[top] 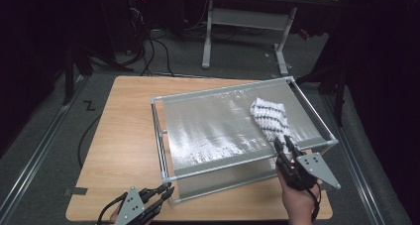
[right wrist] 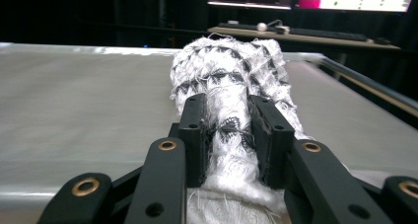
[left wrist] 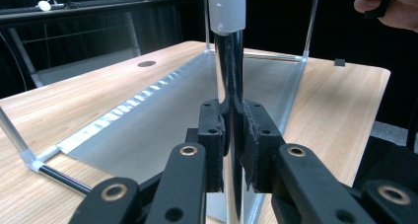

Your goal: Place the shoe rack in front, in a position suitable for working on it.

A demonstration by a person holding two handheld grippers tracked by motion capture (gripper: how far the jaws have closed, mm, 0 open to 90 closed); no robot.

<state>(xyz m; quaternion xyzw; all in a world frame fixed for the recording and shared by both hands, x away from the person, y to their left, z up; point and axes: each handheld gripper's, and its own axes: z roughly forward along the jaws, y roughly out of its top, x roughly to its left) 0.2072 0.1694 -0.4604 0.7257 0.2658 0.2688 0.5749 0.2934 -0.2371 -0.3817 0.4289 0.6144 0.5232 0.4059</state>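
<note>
A silver sheet point(top: 218, 128) is stretched over a metal tube frame point(top: 159, 136) on the wooden table point(top: 124, 131). On the sheet's right side lies a white cloth with black pattern point(top: 269, 116). My right gripper point(top: 283, 144) is shut on the cloth's near end; in the right gripper view the cloth point(right wrist: 231, 76) is bunched between the jaws of that gripper point(right wrist: 229, 130). At the frame's near left corner, my left gripper point(top: 168, 189) is shut on an upright post point(left wrist: 230, 61), which stands pinched between the pads of that gripper point(left wrist: 234, 135).
A second desk on white legs point(top: 208, 31) stands behind the table, with cables point(top: 153, 51) on the floor. Bare wood lies left of the frame. The table has a round hole point(left wrist: 146, 63). The person's other hand point(left wrist: 389, 7) appears far off.
</note>
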